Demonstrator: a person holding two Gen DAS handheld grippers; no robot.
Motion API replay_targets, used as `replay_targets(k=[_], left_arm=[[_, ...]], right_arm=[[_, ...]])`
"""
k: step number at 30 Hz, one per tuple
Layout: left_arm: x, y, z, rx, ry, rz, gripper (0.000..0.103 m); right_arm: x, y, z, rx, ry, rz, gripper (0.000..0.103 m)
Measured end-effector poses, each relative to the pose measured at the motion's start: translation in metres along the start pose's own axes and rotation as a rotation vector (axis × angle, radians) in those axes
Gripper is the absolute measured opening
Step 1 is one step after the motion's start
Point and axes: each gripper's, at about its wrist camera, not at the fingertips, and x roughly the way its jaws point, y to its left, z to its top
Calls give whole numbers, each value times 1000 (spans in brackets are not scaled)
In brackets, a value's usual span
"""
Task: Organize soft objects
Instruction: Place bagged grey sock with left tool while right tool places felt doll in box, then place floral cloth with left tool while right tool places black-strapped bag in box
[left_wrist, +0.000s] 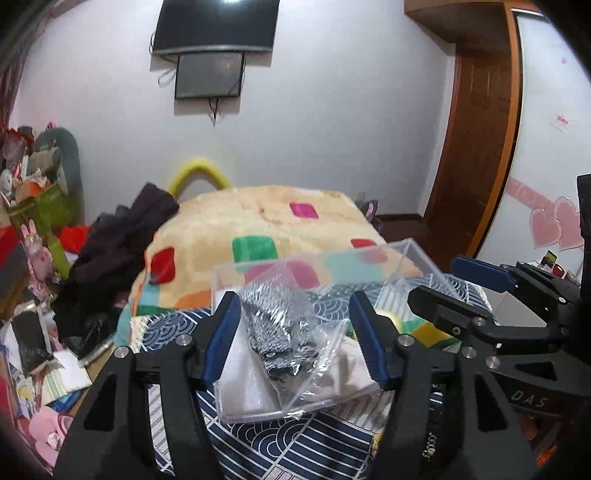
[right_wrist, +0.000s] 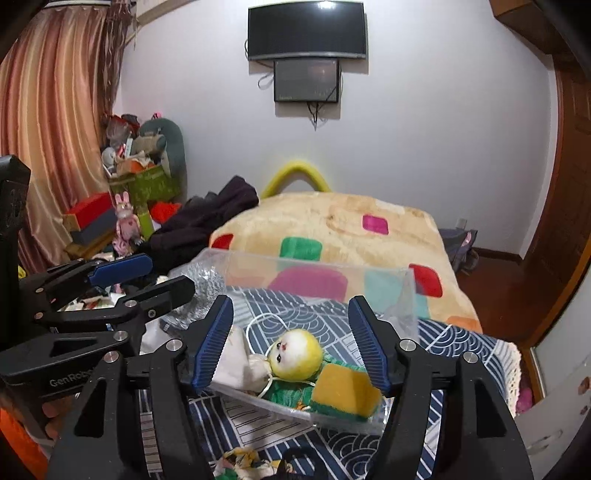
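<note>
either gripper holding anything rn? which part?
Nothing is held. The left gripper is open over the bagged item in the clear box, pads apart from it; the right gripper is open above the yellow-headed doll.

- The bed (right_wrist: 461, 354) had a navy wave-print cover.
- A clear plastic box (right_wrist: 400, 291) sat right on it.
- A fluffy checked blanket (right_wrist: 332, 221) lay behind, dark clothes (right_wrist: 207, 218) beside it.
</note>
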Motion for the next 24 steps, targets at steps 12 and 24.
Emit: replay_targets(k=[12,24], left_arm=[[-60,-6,-20,0,-76,-16,91],[-63,-19,-77,39,27,-18,93]], right_arm=[[-50,1,-23,-5,-69,-36,74],[-37,4,-89,29,94,-61,83]])
